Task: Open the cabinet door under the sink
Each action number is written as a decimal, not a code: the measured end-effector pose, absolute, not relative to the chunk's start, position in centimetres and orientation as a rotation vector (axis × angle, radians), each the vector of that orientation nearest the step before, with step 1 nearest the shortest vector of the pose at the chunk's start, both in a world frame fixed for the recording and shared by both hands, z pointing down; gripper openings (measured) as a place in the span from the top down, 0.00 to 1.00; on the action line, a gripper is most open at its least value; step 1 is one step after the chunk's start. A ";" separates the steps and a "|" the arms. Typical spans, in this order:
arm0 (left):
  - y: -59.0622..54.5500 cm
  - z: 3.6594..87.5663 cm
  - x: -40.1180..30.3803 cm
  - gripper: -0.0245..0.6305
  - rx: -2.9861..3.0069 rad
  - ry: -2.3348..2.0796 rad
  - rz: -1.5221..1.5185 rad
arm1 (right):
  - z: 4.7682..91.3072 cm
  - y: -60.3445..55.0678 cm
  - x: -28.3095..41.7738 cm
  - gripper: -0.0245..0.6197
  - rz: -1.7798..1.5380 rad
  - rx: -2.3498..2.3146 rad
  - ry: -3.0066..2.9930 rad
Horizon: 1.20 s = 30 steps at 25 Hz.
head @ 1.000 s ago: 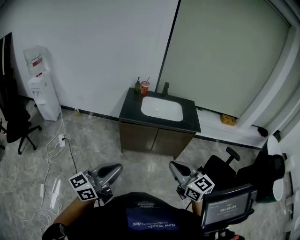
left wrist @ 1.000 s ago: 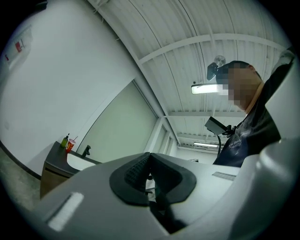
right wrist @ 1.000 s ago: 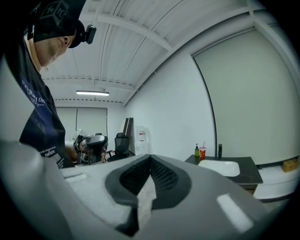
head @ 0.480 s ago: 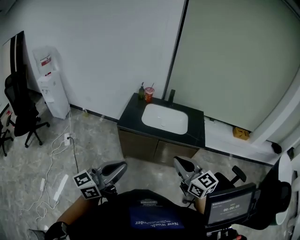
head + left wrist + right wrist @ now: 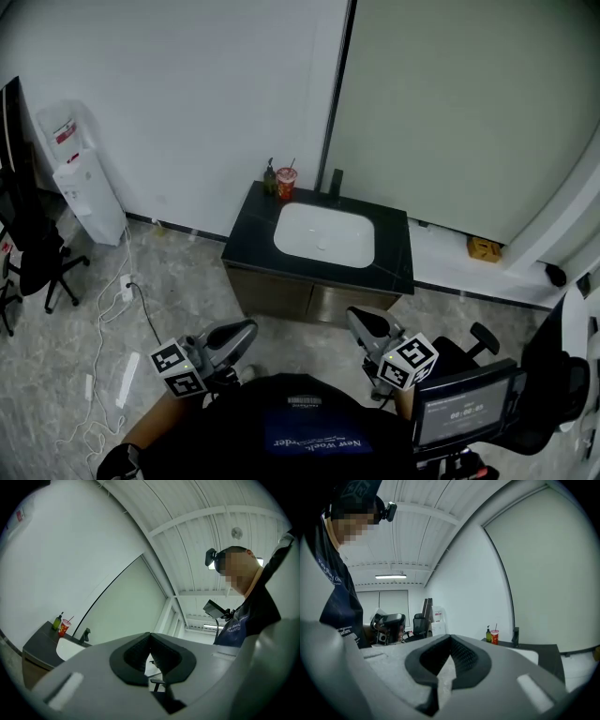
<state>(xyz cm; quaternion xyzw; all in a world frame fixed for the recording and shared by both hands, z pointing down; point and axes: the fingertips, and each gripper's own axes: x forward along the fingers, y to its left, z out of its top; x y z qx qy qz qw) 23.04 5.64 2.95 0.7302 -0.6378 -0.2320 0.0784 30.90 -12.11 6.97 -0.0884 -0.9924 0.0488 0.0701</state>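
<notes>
A sink cabinet with a dark top and a white basin stands against the far wall; its two brown doors are closed. My left gripper and right gripper are held low in front of the cabinet, a short way from the doors, touching nothing. Both are shut with nothing between the jaws. In the left gripper view the cabinet top and basin show at the lower left. From the right gripper view the countertop lies at the right.
A green bottle and a red cup with a straw stand beside a dark tap at the back of the counter. A white water dispenser, an office chair and floor cables are at the left. Another dark chair is at the right.
The sink cabinet sits closer and lower in the head view, so I have walked toward it. Both grippers kept their pose in front of me and stayed shut.
</notes>
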 end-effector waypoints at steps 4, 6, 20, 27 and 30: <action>3.5 2.8 18.1 0.96 2.257 -1.834 -0.683 | 6.6 -13.5 27.0 0.96 0.120 -0.171 -2.986; 2.5 2.6 15.1 0.96 2.292 -1.790 -0.672 | 6.4 -14.2 24.7 0.96 0.127 -0.115 -2.990; -4.3 3.8 3.5 0.96 2.377 -1.565 -0.614 | 7.6 -18.5 15.9 0.96 0.163 0.119 -2.924; -10.6 5.0 1.6 0.96 2.299 -1.635 -0.571 | 9.1 -24.7 13.0 0.96 0.203 0.012 -2.915; -13.1 5.8 2.0 0.96 2.255 -1.696 -0.514 | 9.6 -27.0 12.0 0.96 0.207 -0.088 -2.931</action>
